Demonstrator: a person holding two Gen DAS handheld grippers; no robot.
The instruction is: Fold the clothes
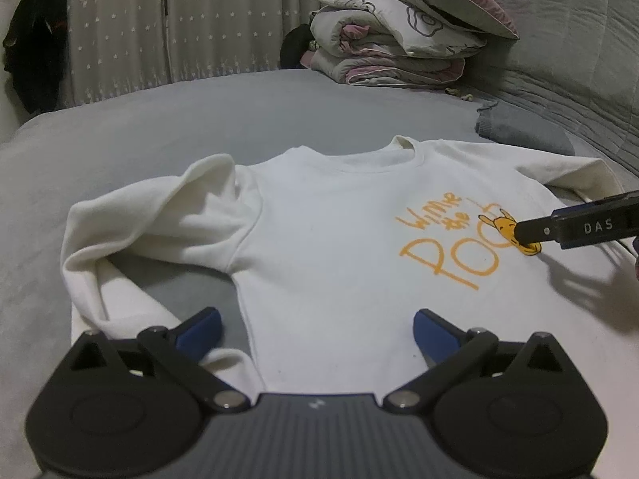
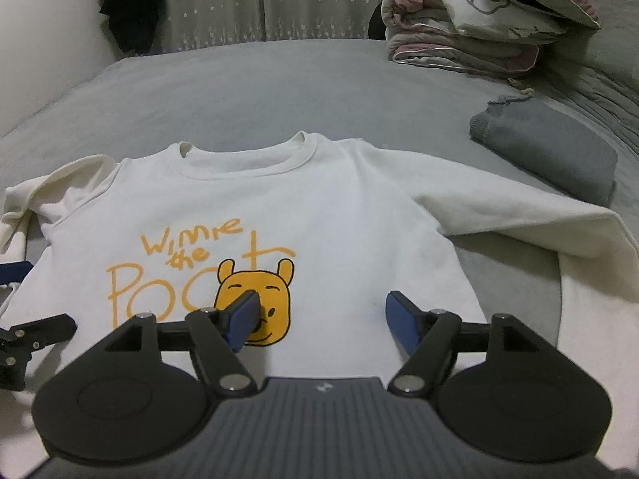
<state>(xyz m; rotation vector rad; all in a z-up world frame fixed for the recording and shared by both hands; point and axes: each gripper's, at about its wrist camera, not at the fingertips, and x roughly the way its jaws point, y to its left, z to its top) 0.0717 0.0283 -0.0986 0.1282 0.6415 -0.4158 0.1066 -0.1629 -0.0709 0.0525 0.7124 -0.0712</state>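
A white sweatshirt [image 1: 327, 231] with an orange "Winnie the Pooh" print lies front up on the grey bed, collar away from me. It also shows in the right wrist view [image 2: 319, 207]. Its left sleeve [image 1: 159, 215] is bent back toward me; its right sleeve [image 2: 519, 215] lies out to the right. My left gripper [image 1: 317, 329] is open and empty over the lower left of the body. My right gripper [image 2: 321, 315] is open and empty over the bear face print [image 2: 275, 295]. One finger of the right gripper shows in the left wrist view [image 1: 531, 235].
A folded grey garment [image 2: 547, 147] lies on the bed to the right of the sweatshirt. A stack of folded quilts and pillows [image 2: 471, 16] sits at the back right. Dark clothes [image 1: 36, 44] hang by the curtain at the back left.
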